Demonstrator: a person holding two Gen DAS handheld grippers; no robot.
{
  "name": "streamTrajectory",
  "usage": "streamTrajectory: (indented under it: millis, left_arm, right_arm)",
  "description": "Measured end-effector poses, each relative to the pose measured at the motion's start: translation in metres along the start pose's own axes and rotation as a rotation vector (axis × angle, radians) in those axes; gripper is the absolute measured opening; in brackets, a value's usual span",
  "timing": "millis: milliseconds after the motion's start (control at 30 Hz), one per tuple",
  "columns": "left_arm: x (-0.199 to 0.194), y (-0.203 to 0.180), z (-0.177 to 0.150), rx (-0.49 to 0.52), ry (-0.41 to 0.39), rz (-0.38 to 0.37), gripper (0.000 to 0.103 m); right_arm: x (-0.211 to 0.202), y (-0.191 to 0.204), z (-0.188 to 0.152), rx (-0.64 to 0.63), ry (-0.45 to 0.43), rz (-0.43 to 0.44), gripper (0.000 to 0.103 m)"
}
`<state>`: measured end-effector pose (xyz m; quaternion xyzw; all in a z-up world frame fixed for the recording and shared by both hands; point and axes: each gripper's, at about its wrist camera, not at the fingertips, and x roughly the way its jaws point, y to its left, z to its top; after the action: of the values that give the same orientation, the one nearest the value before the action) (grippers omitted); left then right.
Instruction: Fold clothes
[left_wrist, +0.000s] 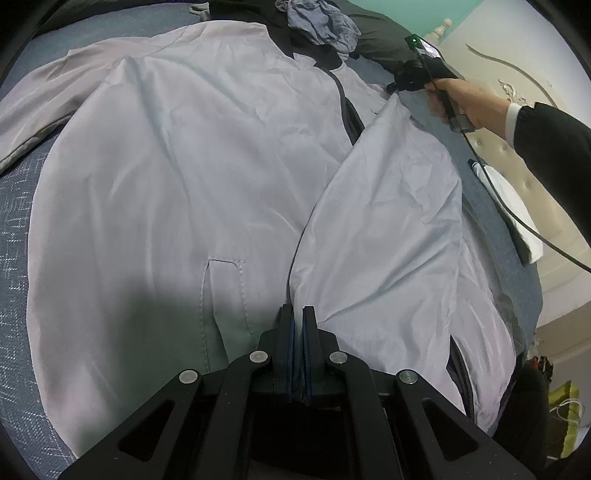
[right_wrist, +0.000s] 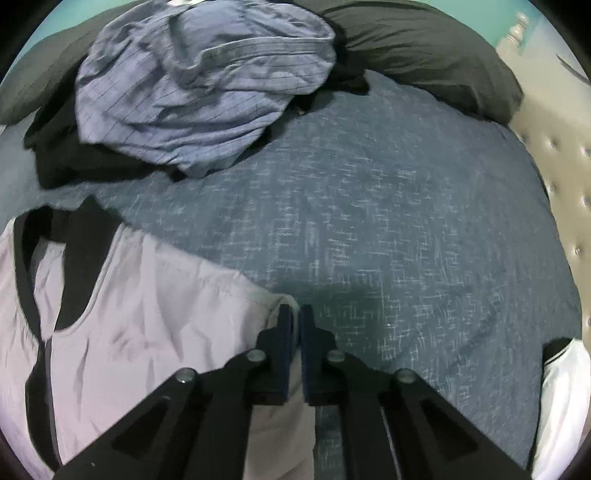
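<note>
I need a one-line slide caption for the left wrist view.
Left gripper shut on the pale jacket; right gripper at its shoulder.

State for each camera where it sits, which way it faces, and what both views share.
Left wrist: on the left tongs, angled down the pale jacket; shows its shut fingers, plus the person's right hand holding the right tongs.
Right wrist: on the right tongs, angled down at the jacket's shoulder edge and blue bedspread.
Shared: jacket, bedspread, crumpled blue shirt.

blue bedspread (right_wrist: 388, 229), dark pillow (right_wrist: 424, 48), perhaps padded headboard (right_wrist: 565, 192)
</note>
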<state>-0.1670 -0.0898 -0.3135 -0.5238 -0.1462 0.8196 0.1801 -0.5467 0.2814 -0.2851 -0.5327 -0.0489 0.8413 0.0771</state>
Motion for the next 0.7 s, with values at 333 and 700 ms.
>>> streamTrajectory:
  millis: [333,700]
  left_arm:
    - [-0.008,0.005,-0.008,-0.005,0.003,-0.009,0.004]
    - [-0.004,0.001,-0.003,-0.007,0.008,-0.006,0.005]
  right_arm:
    - [0.010,-0.036,0.006,0.262,-0.047,0.150,0.003]
    - [-0.073,-0.093,-0.030,0.250,-0.193,0.260,0.003]
